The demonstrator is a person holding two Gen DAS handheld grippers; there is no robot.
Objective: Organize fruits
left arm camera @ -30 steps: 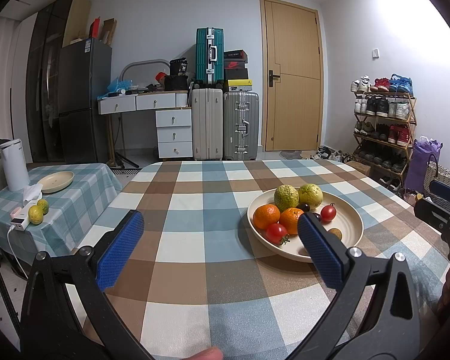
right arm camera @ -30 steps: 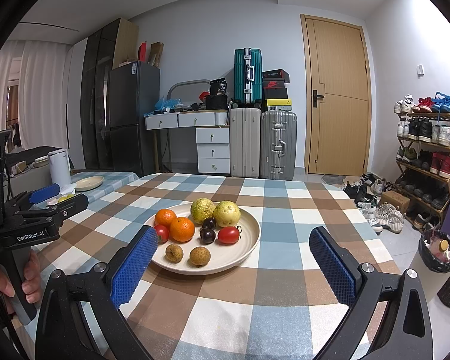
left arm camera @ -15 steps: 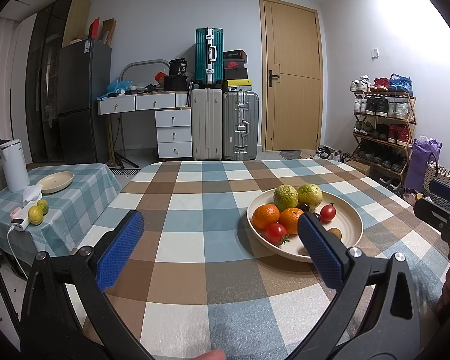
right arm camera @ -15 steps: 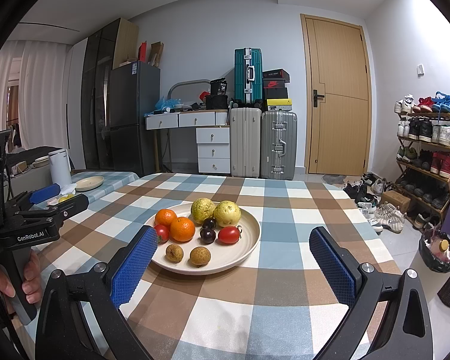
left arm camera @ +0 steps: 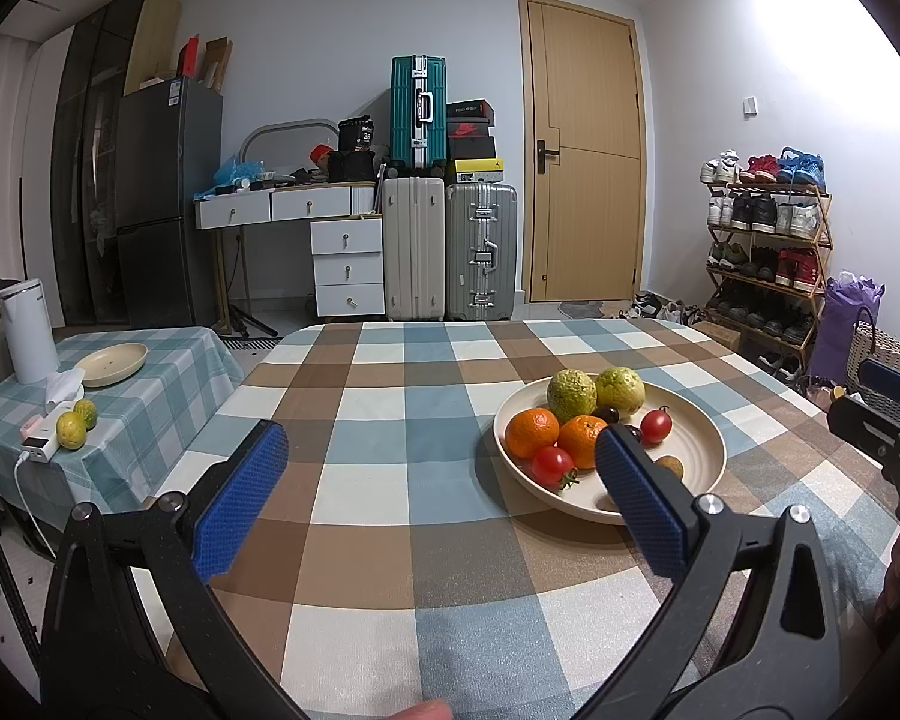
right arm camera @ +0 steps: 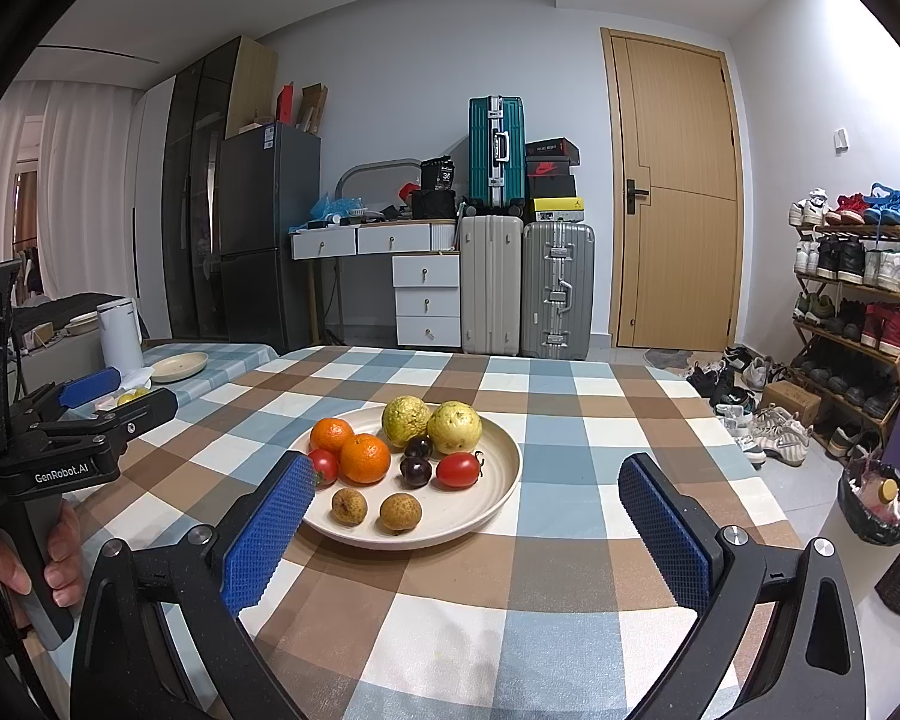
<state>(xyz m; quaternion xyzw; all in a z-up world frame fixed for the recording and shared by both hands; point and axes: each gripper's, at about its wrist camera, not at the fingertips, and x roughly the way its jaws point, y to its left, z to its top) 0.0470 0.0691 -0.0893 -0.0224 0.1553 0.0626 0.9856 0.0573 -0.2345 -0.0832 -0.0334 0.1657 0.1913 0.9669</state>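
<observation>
Jaws are spread wide on both, nothing between them. The left gripper (left arm camera: 441,495) and right gripper (right arm camera: 468,528) just hang over the checkered tablecloth (right arm camera: 564,462), short of the beige plate (right arm camera: 498,480). The plate has all the fruit piled on it: two oranges (right arm camera: 364,458), two green guavas (right arm camera: 405,420), a couple of red tomatoes (right arm camera: 457,470), two dark plums (right arm camera: 416,470) and two brown longans (right arm camera: 400,511) at the near edge. Off on the small side table (left arm camera: 150,384), two more greenish fruits (left arm camera: 71,429) sit near an empty plate (left arm camera: 114,363).
</observation>
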